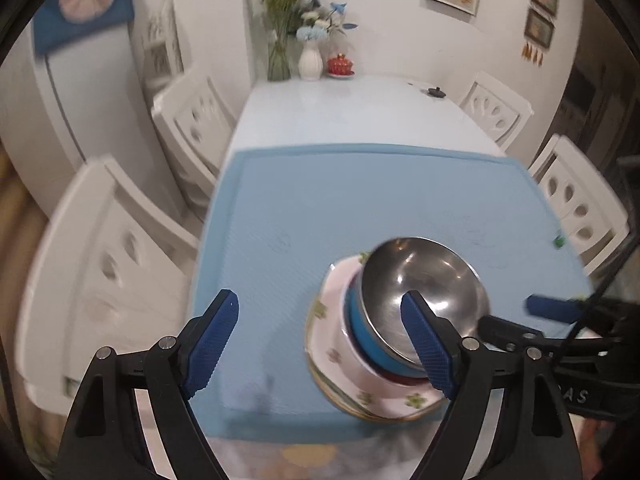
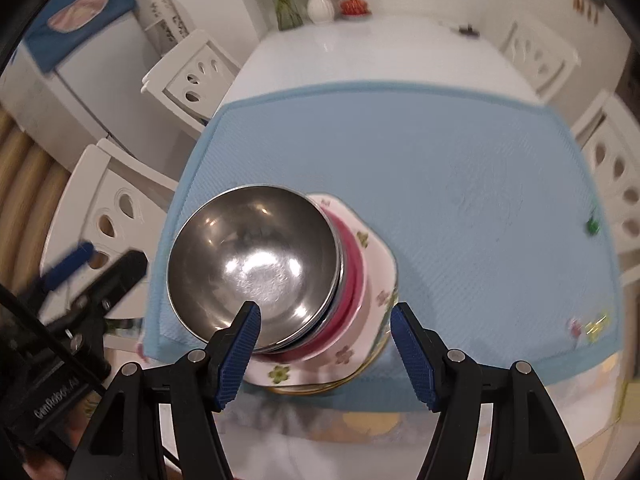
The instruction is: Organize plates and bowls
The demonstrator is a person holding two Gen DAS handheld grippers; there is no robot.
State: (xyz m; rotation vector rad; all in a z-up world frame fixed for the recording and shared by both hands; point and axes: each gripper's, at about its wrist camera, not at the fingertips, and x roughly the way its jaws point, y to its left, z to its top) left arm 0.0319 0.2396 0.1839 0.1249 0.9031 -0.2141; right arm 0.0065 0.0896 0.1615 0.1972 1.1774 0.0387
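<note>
A stack of dishes stands near the front edge of the blue mat. A steel bowl sits on top, nested on a blue bowl, a red one and a pink one, all on floral plates. In the right wrist view the steel bowl tops the pink bowl and the floral plates. My left gripper is open and empty, left of the stack. My right gripper is open and empty, just in front of the stack, touching nothing.
White chairs stand on both sides of the table. Vases with flowers and a red lidded pot stand at the far end. A small green object lies at the mat's right edge.
</note>
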